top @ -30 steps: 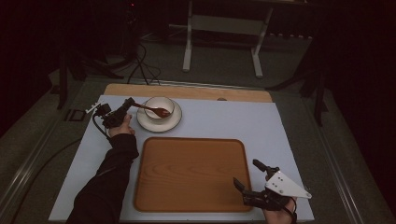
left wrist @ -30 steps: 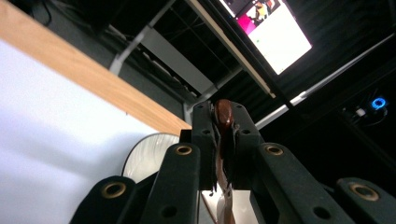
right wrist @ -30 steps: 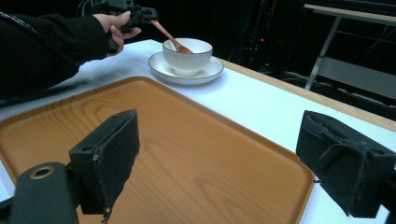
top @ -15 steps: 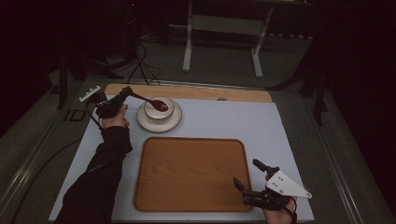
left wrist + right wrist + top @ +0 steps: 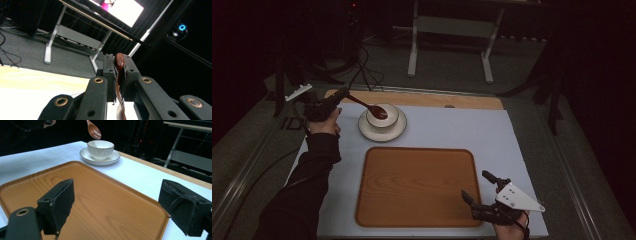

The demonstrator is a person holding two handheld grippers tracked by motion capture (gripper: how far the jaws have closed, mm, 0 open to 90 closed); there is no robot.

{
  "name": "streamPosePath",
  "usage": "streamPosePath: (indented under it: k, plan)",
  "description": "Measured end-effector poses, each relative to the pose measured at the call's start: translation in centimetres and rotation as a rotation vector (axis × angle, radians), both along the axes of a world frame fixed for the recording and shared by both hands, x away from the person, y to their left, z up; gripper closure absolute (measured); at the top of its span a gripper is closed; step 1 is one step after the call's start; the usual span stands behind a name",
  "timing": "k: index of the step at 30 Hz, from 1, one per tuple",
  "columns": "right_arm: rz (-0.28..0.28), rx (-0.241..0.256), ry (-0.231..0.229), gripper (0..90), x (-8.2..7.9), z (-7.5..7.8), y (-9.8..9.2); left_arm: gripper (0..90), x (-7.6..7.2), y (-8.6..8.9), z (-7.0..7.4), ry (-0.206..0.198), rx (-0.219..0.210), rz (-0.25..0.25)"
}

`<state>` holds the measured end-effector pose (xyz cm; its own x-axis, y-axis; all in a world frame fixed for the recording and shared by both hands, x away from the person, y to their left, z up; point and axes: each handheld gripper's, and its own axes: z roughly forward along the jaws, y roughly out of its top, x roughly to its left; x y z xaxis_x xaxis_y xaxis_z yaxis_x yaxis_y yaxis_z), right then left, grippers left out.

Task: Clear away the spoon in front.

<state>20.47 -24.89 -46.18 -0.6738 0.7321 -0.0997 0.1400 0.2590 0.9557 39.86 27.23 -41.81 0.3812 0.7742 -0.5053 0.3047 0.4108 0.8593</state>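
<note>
A brown wooden spoon (image 5: pixel 371 106) hangs over a white bowl (image 5: pixel 382 119) that stands on a white saucer (image 5: pixel 367 131) at the table's back left. My left gripper (image 5: pixel 341 94) is shut on the spoon's handle, left of the bowl. In the left gripper view the handle (image 5: pixel 119 62) stands clamped between the two black jaws. From the right gripper view, the spoon's scoop (image 5: pixel 94 131) is lifted just above the bowl (image 5: pixel 100 149). My right gripper (image 5: pixel 477 187) is open, with nothing between its pads, at the front right corner of the wooden tray (image 5: pixel 417 185).
The tray (image 5: pixel 100 202) lies bare on a white mat (image 5: pixel 452 130) that covers the table. A wooden strip (image 5: pixel 432 99) runs along the far edge. Beyond it stand a metal frame (image 5: pixel 452 30) and floor cables (image 5: pixel 362 60).
My left gripper has lifted and swung back to the left, raising the spoon's scoop out of the bowl. The right gripper has stayed put.
</note>
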Motion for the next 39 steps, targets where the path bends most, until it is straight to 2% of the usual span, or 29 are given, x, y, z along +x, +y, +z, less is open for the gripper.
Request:
streamPosePath:
  k: [1, 3, 5, 8, 10, 11, 12, 16, 18, 20, 25, 31, 36, 39]
  plan:
    - [0.000, 0.000, 0.000, 13.3, 0.0, 0.0, 0.0, 83.9, -0.3, 0.2, 0.5, -0.003, 0.006, -0.022]
    - [-0.001, -0.003, -0.003, 13.3, 0.0, 0.0, 0.1, 83.9, -0.6, 0.3, 0.8, -0.006, 0.019, -0.034]
    - [-0.002, 0.000, -0.002, 13.2, 0.0, 0.0, 0.1, 83.9, -0.8, 0.5, 1.1, -0.009, 0.026, -0.054]
    - [-0.004, -0.003, -0.004, 13.2, 0.0, 0.0, 0.1, 83.9, -1.4, 0.8, 1.5, -0.007, 0.037, -0.112]
    - [-0.006, -0.004, -0.005, 13.2, 0.0, 0.0, 0.0, 83.9, -1.5, 0.8, 1.6, -0.008, 0.047, -0.124]
    - [-0.007, -0.005, -0.006, 13.2, 0.0, 0.0, 0.0, 83.9, -1.8, 0.8, 1.8, -0.007, 0.058, -0.154]
    - [-0.008, -0.004, -0.006, 13.2, 0.0, 0.0, 0.0, 83.9, -1.8, 0.8, 1.8, -0.007, 0.058, -0.154]
    - [-0.012, -0.005, -0.012, 13.2, -0.1, 0.0, 0.0, 83.9, -2.4, 1.0, 2.5, -0.012, 0.105, -0.218]
    - [-0.012, -0.007, -0.014, 13.2, 0.0, 0.0, 0.1, 83.9, -2.4, 1.0, 2.5, -0.012, 0.105, -0.218]
    - [-0.012, -0.010, -0.012, 13.2, 0.0, 0.0, 0.1, 83.9, -2.8, 1.0, 2.9, -0.019, 0.128, -0.270]
    - [-0.013, -0.012, -0.013, 13.2, 0.0, 0.0, 0.1, 83.9, -3.4, 0.8, 3.3, -0.032, 0.163, -0.333]
    - [-0.012, -0.013, -0.012, 13.2, 0.0, 0.0, 0.1, 83.9, -4.2, 0.3, 3.7, -0.036, 0.225, -0.412]
    - [-0.010, -0.011, -0.008, 13.2, 0.0, -0.1, 0.2, 83.8, -4.7, 0.1, 3.7, -0.039, 0.231, -0.457]
    - [-0.009, -0.012, -0.008, 13.2, 0.0, -0.1, 0.2, 83.9, -5.2, -0.4, 3.7, -0.043, 0.243, -0.525]
